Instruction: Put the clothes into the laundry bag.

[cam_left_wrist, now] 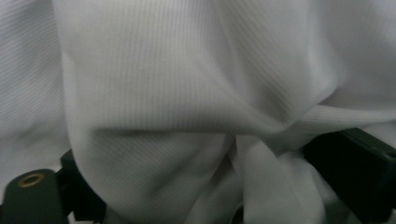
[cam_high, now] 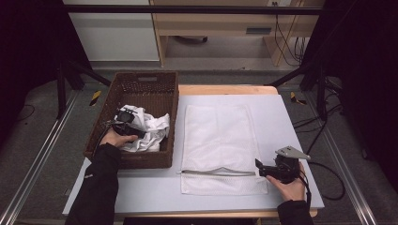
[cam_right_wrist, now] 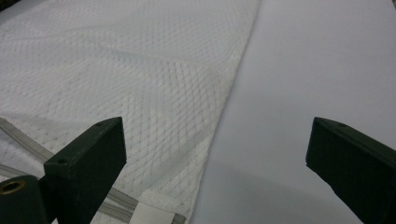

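A crumpled white cloth (cam_high: pixel 152 129) lies in a brown wicker basket (cam_high: pixel 141 161) at the table's left. My left gripper (cam_high: pixel 126 118) is down in the basket, pressed into the cloth. In the left gripper view its jaws stand wide apart with folds of the cloth (cam_left_wrist: pixel 187 70) bunched between them. A white mesh laundry bag (cam_high: pixel 218 136) lies flat mid-table, its zipper (cam_high: pixel 218 172) near the front end. My right gripper (cam_high: pixel 259 168) is open beside the bag's right edge near the zipper; its jaws straddle the edge of the bag (cam_right_wrist: pixel 116 70) with nothing held.
The table (cam_high: pixel 281 122) has a pale grey top with bare surface (cam_right_wrist: pixel 317 60) to the right of the bag. The basket's tall walls surround the left hand. A cable trails from the right gripper off the table's right edge.
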A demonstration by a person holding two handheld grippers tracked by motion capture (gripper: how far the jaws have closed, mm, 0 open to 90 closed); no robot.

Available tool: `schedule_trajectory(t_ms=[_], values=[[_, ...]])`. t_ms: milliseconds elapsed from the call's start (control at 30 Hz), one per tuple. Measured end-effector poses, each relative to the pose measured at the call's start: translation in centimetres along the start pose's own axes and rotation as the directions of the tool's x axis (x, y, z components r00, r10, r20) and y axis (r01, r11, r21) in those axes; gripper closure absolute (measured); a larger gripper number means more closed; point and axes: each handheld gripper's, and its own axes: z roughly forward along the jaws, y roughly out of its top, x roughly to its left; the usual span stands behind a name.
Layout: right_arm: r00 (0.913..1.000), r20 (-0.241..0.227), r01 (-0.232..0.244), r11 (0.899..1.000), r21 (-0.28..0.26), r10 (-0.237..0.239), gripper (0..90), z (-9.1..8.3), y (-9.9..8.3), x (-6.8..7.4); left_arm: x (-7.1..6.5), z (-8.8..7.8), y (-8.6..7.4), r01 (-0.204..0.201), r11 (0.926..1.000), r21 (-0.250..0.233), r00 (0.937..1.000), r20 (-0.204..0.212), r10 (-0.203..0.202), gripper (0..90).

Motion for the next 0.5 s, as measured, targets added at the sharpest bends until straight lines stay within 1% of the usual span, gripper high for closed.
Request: schedule_trajectory(t_ms=[33, 67, 100, 133, 167, 200, 233, 267, 300, 367, 400, 433, 467, 500], values=[[1.0000, 0.000, 0.003, 1.000, 0.001, -0.003, 5.9, 0.0, 0.0, 0.0, -0.1, 0.0, 0.0, 0.012, 0.9998, 0.013, 0.9998, 0.014, -0.013, 11.5], [1.0000, 0.000, 0.003, 1.000, 0.001, -0.003, 5.9, 0.0, 0.0, 0.0, -0.1, 0.0, 0.0, 0.012, 0.9998, 0.013, 0.9998, 0.014, -0.013, 14.4], [1.0000, -0.008, -0.006, 1.000, 0.005, 0.006, 6.3, 0.0, 0.0, 0.1, -0.1, -0.1, 0.0, 0.025, 0.9989, 0.039, 0.9993, 0.027, -0.026, 17.6], [1.0000, -0.008, -0.006, 1.000, 0.005, 0.006, 6.3, 0.0, 0.0, 0.1, -0.1, -0.1, 0.0, 0.025, 0.9989, 0.039, 0.9993, 0.027, -0.026, 20.7], [1.0000, -0.005, 0.005, 1.000, 0.003, -0.005, 7.0, 0.0, 0.0, 0.1, -0.1, -0.3, 0.2, 0.031, 0.9976, 0.062, 0.9990, 0.029, -0.033, 24.2], [0.9999, -0.009, -0.004, 1.000, 0.002, 0.004, 7.4, 0.0, 0.0, 0.2, -0.2, -0.5, 0.3, 0.029, 0.9967, 0.076, 0.9991, 0.028, -0.031, 28.1], [1.0000, -0.005, 0.007, 1.000, -0.004, -0.007, 7.8, 0.0, 0.0, 0.2, -0.3, -0.6, 0.3, 0.029, 0.9961, 0.084, 0.9992, 0.024, -0.031, 34.0], [1.0000, -0.005, 0.007, 1.000, -0.004, -0.007, 7.8, 0.0, 0.0, 0.2, -0.3, -0.6, 0.3, 0.029, 0.9961, 0.084, 0.9992, 0.024, -0.031, 38.3], [0.9999, -0.011, 0.011, 1.000, -0.008, -0.011, 8.4, -0.1, 0.0, 0.1, -0.5, -0.9, 0.4, 0.030, 0.9942, 0.104, 0.9992, 0.024, -0.033, 43.6], [0.9999, -0.012, 0.008, 1.000, -0.012, -0.009, 9.5, -0.1, 0.0, 0.2, -0.5, -1.1, 0.5, 0.051, 0.9905, 0.128, 0.9980, 0.030, -0.055, 53.2], [0.9999, -0.012, 0.008, 1.000, -0.012, -0.009, 9.5, -0.1, 0.0, 0.2, -0.5, -1.1, 0.5, 0.051, 0.9905, 0.128, 0.9980, 0.030, -0.055, 58.1], [0.9998, -0.021, 0.001, 1.000, -0.013, -0.002, 10.4, -0.3, 0.1, 0.2, -0.3, -1.3, 0.6, 0.071, 0.9861, 0.150, 0.9962, 0.040, -0.078, 63.8], [0.9998, -0.021, 0.001, 1.000, -0.013, -0.002, 10.4, -0.3, 0.1, 0.2, -0.3, -1.3, 0.6, 0.071, 0.9861, 0.150, 0.9962, 0.040, -0.078, 67.5], [0.9997, -0.021, 0.009, 1.000, -0.019, -0.009, 11.7, -0.3, 0.1, 0.0, -0.1, -1.5, 0.6, 0.074, 0.9837, 0.164, 0.9954, 0.047, -0.083, 72.1]])
